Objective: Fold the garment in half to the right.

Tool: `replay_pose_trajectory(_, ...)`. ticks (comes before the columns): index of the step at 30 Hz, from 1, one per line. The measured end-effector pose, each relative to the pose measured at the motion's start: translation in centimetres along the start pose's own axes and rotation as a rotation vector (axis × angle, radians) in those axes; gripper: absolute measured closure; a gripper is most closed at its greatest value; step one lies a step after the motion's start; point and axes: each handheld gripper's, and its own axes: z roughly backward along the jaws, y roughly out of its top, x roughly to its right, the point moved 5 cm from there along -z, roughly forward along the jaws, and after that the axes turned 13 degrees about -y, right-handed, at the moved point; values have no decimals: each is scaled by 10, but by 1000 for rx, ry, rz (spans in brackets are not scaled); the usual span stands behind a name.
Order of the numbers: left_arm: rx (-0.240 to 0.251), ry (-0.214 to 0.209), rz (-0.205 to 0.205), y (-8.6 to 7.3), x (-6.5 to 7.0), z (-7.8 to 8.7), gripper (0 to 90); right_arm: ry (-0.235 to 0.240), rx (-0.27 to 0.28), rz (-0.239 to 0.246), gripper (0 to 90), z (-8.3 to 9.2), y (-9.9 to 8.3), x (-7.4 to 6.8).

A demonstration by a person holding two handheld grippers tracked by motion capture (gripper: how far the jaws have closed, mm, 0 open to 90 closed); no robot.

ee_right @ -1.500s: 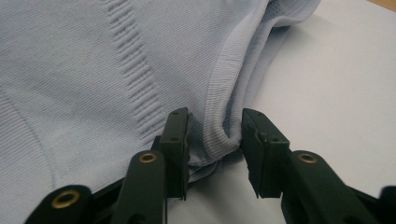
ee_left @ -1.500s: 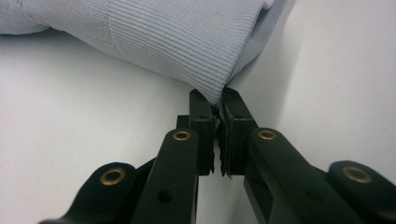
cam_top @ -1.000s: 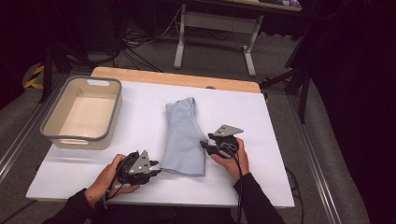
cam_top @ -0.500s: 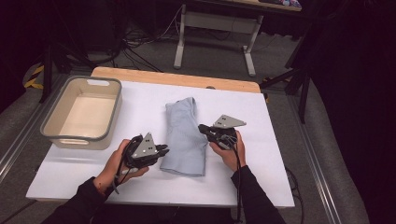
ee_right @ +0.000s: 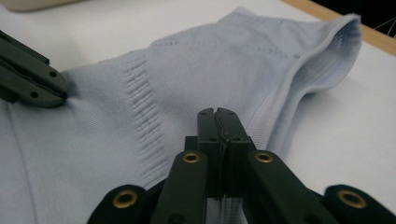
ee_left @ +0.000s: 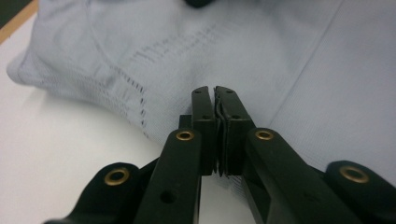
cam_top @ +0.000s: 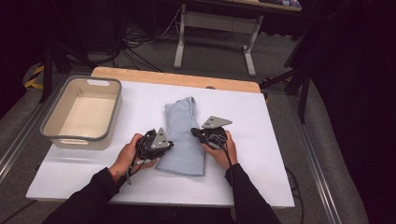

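A pale blue folded garment (cam_top: 183, 122) lies lengthwise on the white table top (cam_top: 261, 140). My left gripper (cam_top: 170, 145) is at its left edge, near the front. Its jaws have just been closing and now pinch a thin layer of the fabric (ee_left: 140, 60), as the left gripper view (ee_left: 214, 91) shows. My right gripper (cam_top: 194, 132) reaches in from the right edge opposite it. The right gripper view shows that gripper (ee_right: 215, 112) shut on the garment (ee_right: 187, 70), with the left gripper's tip (ee_right: 58, 91) biting the far edge.
A beige plastic bin (cam_top: 77, 141) stands at the left of the table. A wooden strip (cam_top: 140, 74) runs along the far edge. Metal stand legs (cam_top: 247, 56) and cables lie on the floor behind.
The left hand has slid right to the garment's left edge and the right hand has shifted slightly inward. Both sets of jaws have closed on the fabric.
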Motion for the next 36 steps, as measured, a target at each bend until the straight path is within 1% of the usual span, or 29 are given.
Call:
replay_pose_trajectory(2, -14, -5, 3, -6, 1, -4, 880, 2, -19, 17, 871, -2, -3, -3)
replay_pose_trajectory(3, -11, -11, 22, -9, 2, -5, 882, 1, -31, 30, 871, -4, -5, -5)
replay_pose_trajectory(5, 15, -33, 41, -12, 0, -4, 887, -3, -44, 52, 871, -6, -8, -8)
replay_pose_trajectory(7, 19, -38, 56, -15, 0, -3, 889, 2, -45, 52, 872, -6, -11, -8)
replay_pose_trajectory(8, 29, -36, 47, -15, 0, -4, 889, 5, -44, 50, 873, -6, -12, -7)
replay_pose_trajectory(11, 28, -24, 34, -16, 2, -4, 890, 12, -45, 40, 874, -6, -16, -6)
replay_pose_trajectory(12, 39, -26, 36, -17, 2, -5, 890, 11, -46, 42, 874, -5, -16, -6)
replay_pose_trajectory(14, 43, -31, 43, -18, 2, -4, 891, 3, -49, 53, 873, -2, -17, -6)
replay_pose_trajectory(16, 44, -32, 46, -18, 2, -4, 891, 0, -50, 50, 873, -2, -19, -6)
replay_pose_trajectory(19, 41, -20, 34, -17, 3, -4, 890, -2, -53, 50, 872, 1, -19, -7)
replay_pose_trajectory(21, 42, -20, 36, -17, 3, -4, 890, -1, -55, 55, 868, 4, -17, -7)
replay_pose_trajectory(22, 43, -20, 35, -18, 3, -4, 890, -2, -47, 56, 865, 7, -15, -6)
replay_pose_trajectory(24, 40, -25, 42, -18, 3, -3, 890, 3, -19, 37, 864, 11, -8, -4)
replay_pose_trajectory(28, 54, -36, 47, -17, 2, -4, 888, -8, 24, 43, 862, 11, 9, 1)
replay_pose_trajectory(30, 53, -43, 53, -18, 2, -4, 886, -10, 43, 56, 862, 7, 20, 5)
replay_pose_trajectory(31, 53, -39, 47, -17, 2, -4, 884, -10, 49, 69, 861, 4, 26, 6)
replay_pose_trajectory(33, 55, -39, 46, -17, 2, -4, 883, -8, 49, 87, 861, -4, 37, 10)
replay_pose_trajectory(35, 54, -40, 46, -17, 2, -3, 882, 21, 53, 94, 859, -14, 46, 12)
replay_pose_trajectory(36, 55, -43, 47, -17, 2, -3, 882, 29, 46, 109, 860, -19, 49, 13)
